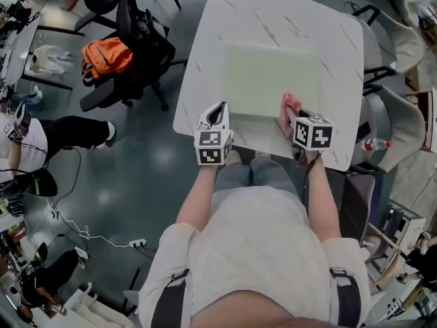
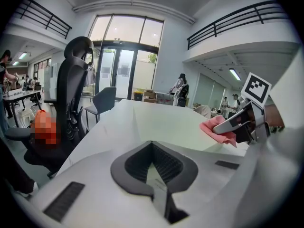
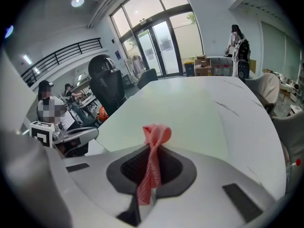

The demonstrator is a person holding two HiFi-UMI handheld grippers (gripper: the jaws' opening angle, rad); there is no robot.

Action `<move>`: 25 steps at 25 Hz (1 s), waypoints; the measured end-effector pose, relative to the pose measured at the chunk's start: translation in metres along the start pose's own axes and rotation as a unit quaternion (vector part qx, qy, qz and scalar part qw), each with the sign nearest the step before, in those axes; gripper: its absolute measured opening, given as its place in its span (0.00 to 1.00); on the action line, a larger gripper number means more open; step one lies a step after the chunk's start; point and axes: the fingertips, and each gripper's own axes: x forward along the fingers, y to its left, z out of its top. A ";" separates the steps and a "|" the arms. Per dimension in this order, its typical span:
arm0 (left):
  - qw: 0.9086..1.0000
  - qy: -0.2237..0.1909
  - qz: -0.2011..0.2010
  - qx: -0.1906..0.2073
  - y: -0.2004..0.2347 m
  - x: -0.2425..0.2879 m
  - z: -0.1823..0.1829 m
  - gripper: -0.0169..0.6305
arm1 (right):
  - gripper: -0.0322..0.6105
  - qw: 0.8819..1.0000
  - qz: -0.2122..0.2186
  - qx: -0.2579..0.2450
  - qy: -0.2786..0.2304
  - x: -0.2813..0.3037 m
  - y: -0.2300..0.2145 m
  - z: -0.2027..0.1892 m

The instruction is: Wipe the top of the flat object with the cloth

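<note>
Right gripper (image 1: 295, 118) clamped on cloth (image 1: 287, 106), mat (image 1: 273, 80) off at 11 o'clock

Nearest, at 9 o'clock of the right gripper: left gripper (image 1: 216, 111), jaws together on nothing, just beside mat's near left edge. Right jaws pinched on cloth, a twist of it bunched past the tips, over mat's near right corner; contact with mat not clear. From those tips, nearly all of mat away toward 11 o'clock, long axis 9 to 3 across table (image 1: 273, 12). Right gripper nearer the work and already loaded, so probably a right-side job: down onto mat, then sweeps toward 9 along the long axis, working out to 12.
</note>
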 end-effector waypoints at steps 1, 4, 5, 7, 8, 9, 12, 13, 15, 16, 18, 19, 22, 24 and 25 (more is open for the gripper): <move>1.000 0.000 -0.003 0.004 0.000 0.000 0.000 0.05 | 0.10 1.000 0.000 -0.003 0.001 0.003 0.006 0.001; 1.000 0.004 -0.012 0.008 -0.001 0.000 0.001 0.05 | 0.10 1.000 -0.002 -0.010 0.002 0.011 0.022 0.003; 1.000 0.006 -0.015 0.008 0.000 -0.001 0.000 0.05 | 0.10 1.000 -0.002 -0.011 0.003 0.014 0.027 0.003; 1.000 0.006 -0.015 0.008 0.004 -0.004 0.000 0.05 | 0.10 1.000 -0.001 -0.008 0.001 0.018 0.036 0.004; 1.000 0.003 -0.014 0.008 0.007 -0.006 0.000 0.05 | 0.10 1.000 0.000 -0.006 0.000 0.019 0.039 0.005; 1.000 0.000 -0.012 0.007 0.011 -0.008 0.000 0.05 | 0.10 1.000 0.001 -0.004 -0.001 0.020 0.042 0.005; 1.000 0.000 -0.007 -0.002 0.023 -0.013 -0.002 0.05 | 0.10 1.000 -0.004 0.000 -0.002 0.022 0.045 0.006; 1.000 0.003 -0.007 -0.005 0.027 -0.013 -0.004 0.05 | 0.10 1.000 -0.006 0.000 -0.002 0.022 0.046 0.006; 1.000 0.009 -0.014 -0.013 0.032 -0.012 -0.007 0.05 | 0.10 1.000 -0.009 0.003 -0.003 0.023 0.047 0.007; 1.000 0.010 -0.018 -0.017 0.034 -0.011 -0.007 0.05 | 0.10 1.000 -0.011 0.005 -0.003 0.024 0.048 0.007; 0.999 0.010 -0.027 -0.021 0.037 -0.010 -0.006 0.05 | 0.10 1.000 -0.014 0.007 -0.003 0.026 0.052 0.008; 0.999 0.010 -0.030 -0.020 0.037 -0.009 -0.005 0.05 | 0.10 1.000 -0.014 0.008 -0.003 0.028 0.054 0.008; 0.999 0.011 -0.037 -0.022 0.037 -0.009 -0.006 0.05 | 0.10 1.000 -0.011 0.001 -0.002 0.033 0.066 0.011; 0.999 0.010 -0.042 -0.024 0.036 -0.008 -0.006 0.05 | 0.10 1.000 -0.009 -0.004 -0.001 0.038 0.075 0.013; 0.999 0.009 -0.044 -0.023 0.036 -0.008 -0.006 0.05 | 0.10 1.000 -0.008 -0.006 0.000 0.040 0.080 0.014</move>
